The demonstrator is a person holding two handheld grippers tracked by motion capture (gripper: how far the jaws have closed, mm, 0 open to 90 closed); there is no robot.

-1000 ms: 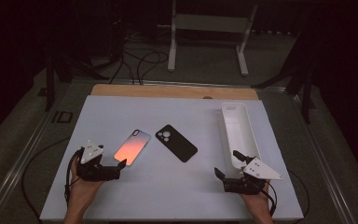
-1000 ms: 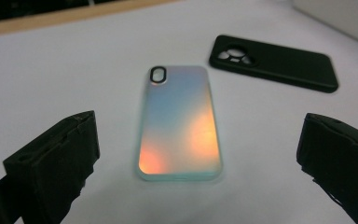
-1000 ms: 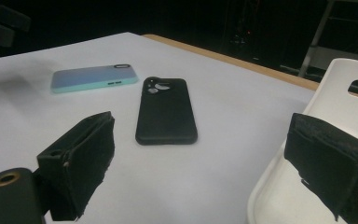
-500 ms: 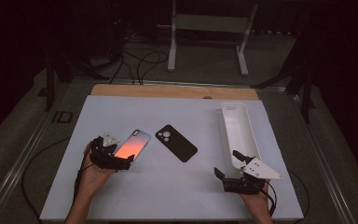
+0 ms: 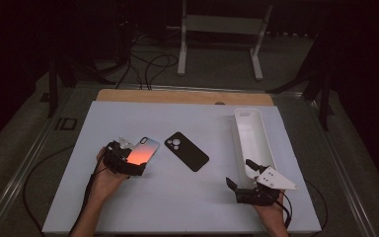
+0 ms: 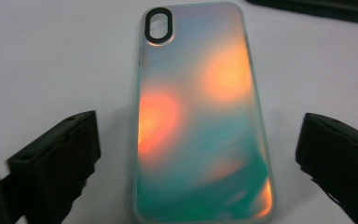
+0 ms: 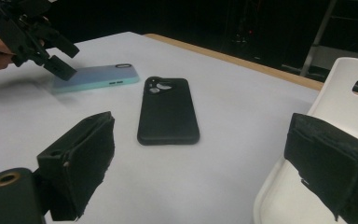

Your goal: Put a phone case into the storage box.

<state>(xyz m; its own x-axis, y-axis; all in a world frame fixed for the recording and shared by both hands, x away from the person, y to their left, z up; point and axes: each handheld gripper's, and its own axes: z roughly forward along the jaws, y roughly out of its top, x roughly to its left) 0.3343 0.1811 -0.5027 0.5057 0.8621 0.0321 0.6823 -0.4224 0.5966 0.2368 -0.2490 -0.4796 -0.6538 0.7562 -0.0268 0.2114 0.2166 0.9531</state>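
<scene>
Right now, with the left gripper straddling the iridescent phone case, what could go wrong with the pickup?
The iridescent case lies flat on the table, and the left gripper has its jaws open on either side. Closing on so low an edge, they may slide over it or scrape the table. A skewed squeeze could push it towards the black case nearby.

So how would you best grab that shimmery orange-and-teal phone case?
Probably across its two long edges near the lower end, coming from above at the end away from the camera hole. The iridescent phone case lies flat on the table, narrow enough to fit between the open jaws of the left hand-held gripper, which already straddle it.
</scene>
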